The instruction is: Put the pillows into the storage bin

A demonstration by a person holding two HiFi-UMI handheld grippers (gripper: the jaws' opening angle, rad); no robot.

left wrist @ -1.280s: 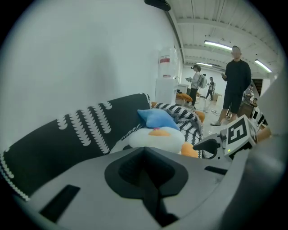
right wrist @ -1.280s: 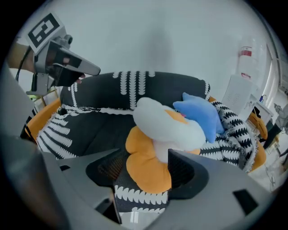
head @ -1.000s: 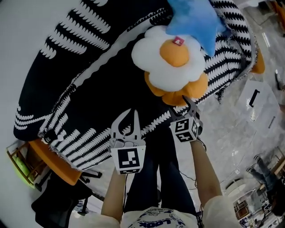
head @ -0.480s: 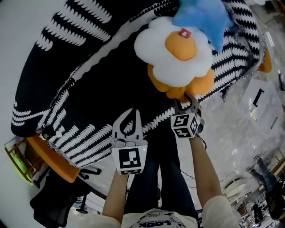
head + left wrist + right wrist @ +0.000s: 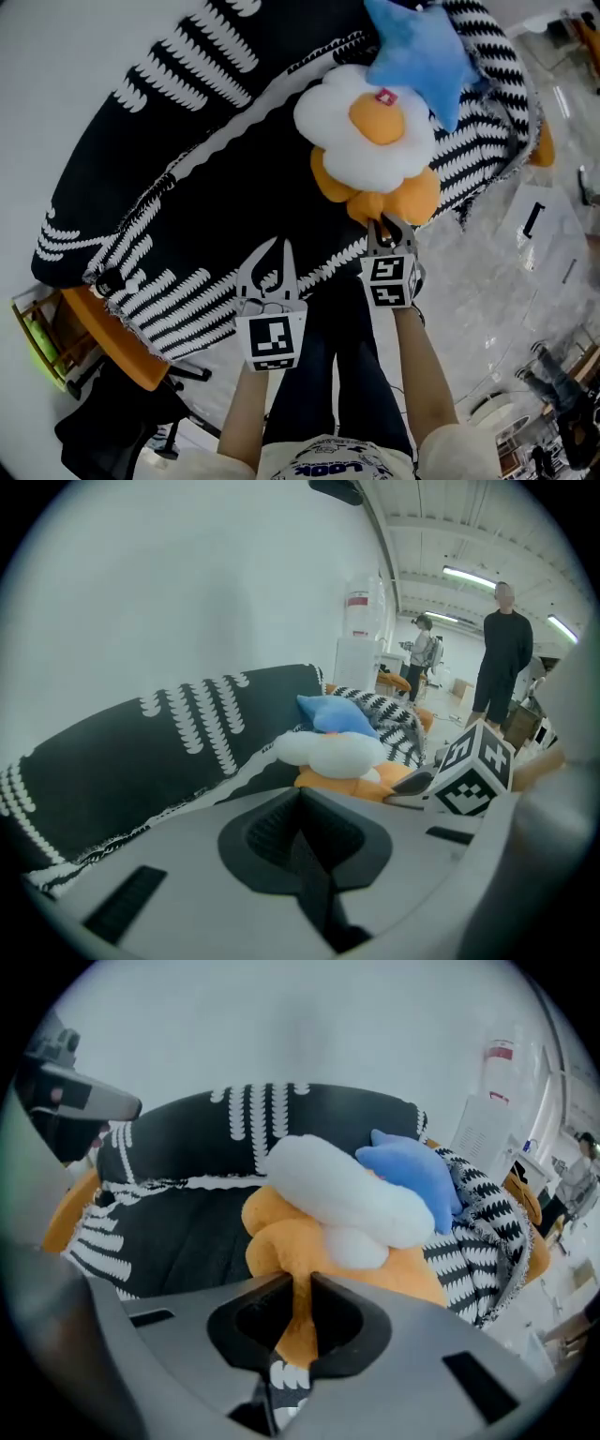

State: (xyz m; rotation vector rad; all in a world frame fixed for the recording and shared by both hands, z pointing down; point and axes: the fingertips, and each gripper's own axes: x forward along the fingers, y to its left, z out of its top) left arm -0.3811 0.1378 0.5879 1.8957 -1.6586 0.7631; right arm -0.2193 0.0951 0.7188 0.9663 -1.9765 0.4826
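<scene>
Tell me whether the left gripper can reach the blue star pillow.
Probably yes: the blue star pillow lies uncovered against the white flower pillow, and the left gripper is empty, though its jaws are together.

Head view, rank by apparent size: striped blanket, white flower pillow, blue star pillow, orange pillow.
1. striped blanket
2. white flower pillow
3. blue star pillow
4. orange pillow, mostly hidden under it
</scene>
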